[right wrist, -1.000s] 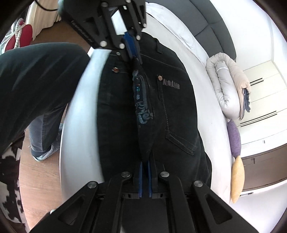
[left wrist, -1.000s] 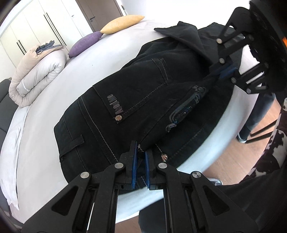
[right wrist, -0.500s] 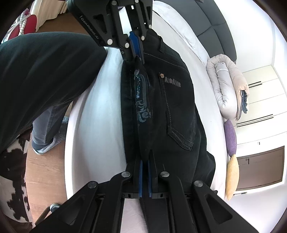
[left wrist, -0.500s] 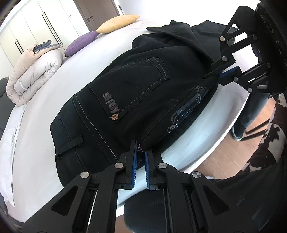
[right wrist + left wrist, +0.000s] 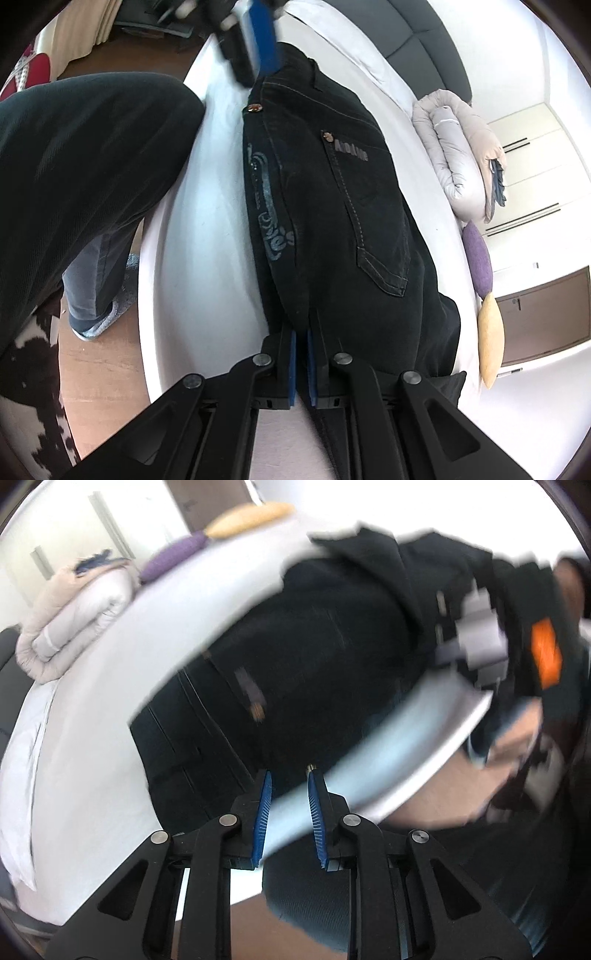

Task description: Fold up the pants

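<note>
a: currently, item one: pants (image 5: 332, 206)?
b: black, folded lengthwise along the bed's (image 5: 207, 206) near edge.
a: tools?
b: left gripper (image 5: 290, 805) opening, nothing between its pads, waistband just beyond; right gripper (image 5: 302, 363) pinching the fold edge.

- Left wrist view looks down steeply along its own fingers, close over the waistband end of the black pants (image 5: 314, 672), blurred.
- Right wrist view faces back from the opposite end, equally near.
- Both share the white bed (image 5: 207, 221).
</note>
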Tool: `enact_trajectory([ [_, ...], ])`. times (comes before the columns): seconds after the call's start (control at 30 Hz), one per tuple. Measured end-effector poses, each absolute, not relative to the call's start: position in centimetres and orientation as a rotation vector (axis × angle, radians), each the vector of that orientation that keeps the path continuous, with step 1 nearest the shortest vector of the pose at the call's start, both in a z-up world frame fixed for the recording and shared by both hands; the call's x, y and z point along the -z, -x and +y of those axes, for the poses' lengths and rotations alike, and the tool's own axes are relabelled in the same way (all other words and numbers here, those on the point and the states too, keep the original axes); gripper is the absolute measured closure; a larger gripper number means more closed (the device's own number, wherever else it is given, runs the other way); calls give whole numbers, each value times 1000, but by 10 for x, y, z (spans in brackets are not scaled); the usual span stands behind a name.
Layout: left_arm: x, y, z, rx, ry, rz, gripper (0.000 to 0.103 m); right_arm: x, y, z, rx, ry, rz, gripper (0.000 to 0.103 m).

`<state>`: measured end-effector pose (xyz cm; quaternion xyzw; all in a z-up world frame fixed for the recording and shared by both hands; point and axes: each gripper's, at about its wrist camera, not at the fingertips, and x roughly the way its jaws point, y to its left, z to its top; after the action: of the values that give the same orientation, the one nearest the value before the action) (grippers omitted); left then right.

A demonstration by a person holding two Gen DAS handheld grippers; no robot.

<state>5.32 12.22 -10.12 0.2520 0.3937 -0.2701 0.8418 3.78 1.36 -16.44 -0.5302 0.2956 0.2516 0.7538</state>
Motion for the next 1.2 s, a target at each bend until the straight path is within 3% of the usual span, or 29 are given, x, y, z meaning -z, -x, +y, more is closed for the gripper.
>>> enact_trajectory([
  [0.13,95,-80,106,577,-318,820,83,162,-40,11,-536,1095,654,94],
  [0.3,143,-125,78,516,-161,986,83,156,-41,4,-527,1014,656,92],
  [0.37,152,-137,74,492,-103,989,83,153,-42,1,-517,978,667,87],
  [0.4,151,-141,73,487,-98,995,83,149,-43,-2,-521,944,677,77],
  [0.43,150,-145,71,482,-101,1000,83,140,-44,-8,-549,876,702,46],
  [0.5,151,-154,66,468,-112,1009,83,120,-47,-24,-616,696,742,17],
  [0.67,158,-169,62,457,-64,1012,83,65,-101,-100,-552,245,806,19],
  [0.83,163,-181,63,440,-53,1007,83,40,-223,-205,-155,-81,856,20],
  [1.03,167,-174,73,441,-21,993,84,79,-354,-265,182,-251,1024,20],
  [1.2,170,-169,80,451,-44,988,84,129,-412,-277,323,-230,1169,20],
])
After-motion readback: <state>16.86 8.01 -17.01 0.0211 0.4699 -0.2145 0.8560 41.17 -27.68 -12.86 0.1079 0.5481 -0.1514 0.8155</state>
